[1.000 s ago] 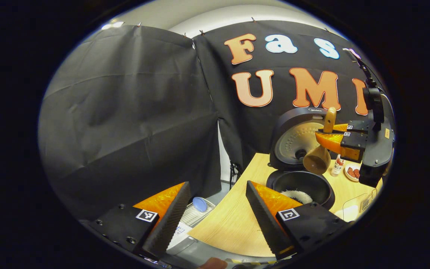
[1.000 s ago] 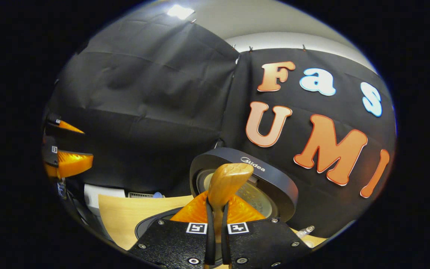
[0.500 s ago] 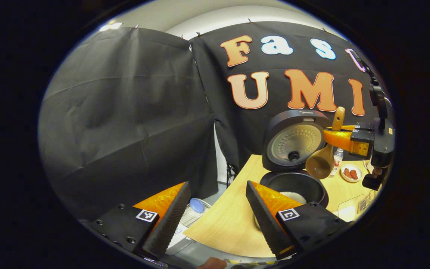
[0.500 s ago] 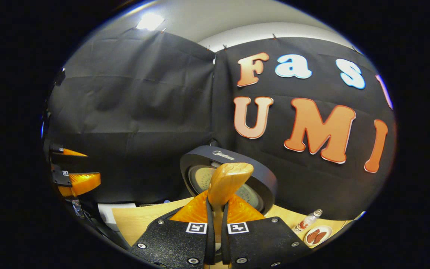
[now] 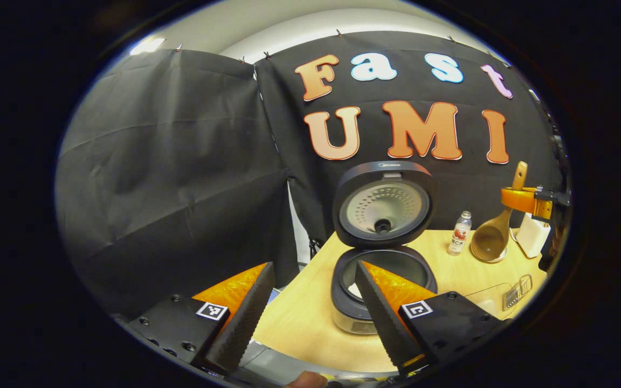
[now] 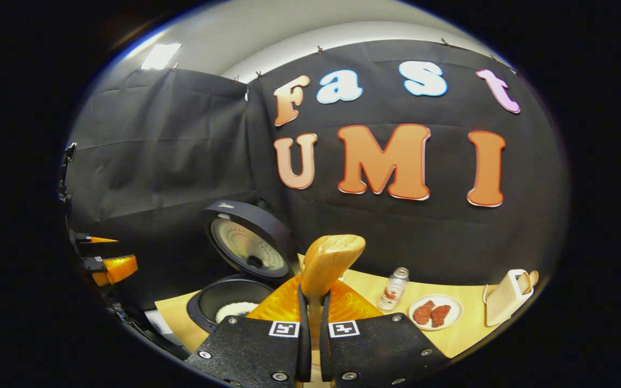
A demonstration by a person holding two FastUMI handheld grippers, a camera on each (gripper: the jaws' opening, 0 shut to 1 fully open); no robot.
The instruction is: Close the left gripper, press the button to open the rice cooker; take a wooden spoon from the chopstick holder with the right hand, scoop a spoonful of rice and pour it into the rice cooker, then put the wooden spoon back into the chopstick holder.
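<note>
The dark round rice cooker stands near the left edge of the bench with its lid upright, white rice inside. The brown wooden spoon hangs bowl-down above the bench, near the cream chopstick holder at the right edge.

The long-handled brown wooden spoon has a smooth, faintly glossy grain. The round dark plastic rice cooker looks matt outside, while its lid's dimpled metal inner plate shines dully. The pale table shows a smooth, matt wood-grain top. The small clear plastic bottle is glossy. The black cloth wall hangs matt and creased.
</note>
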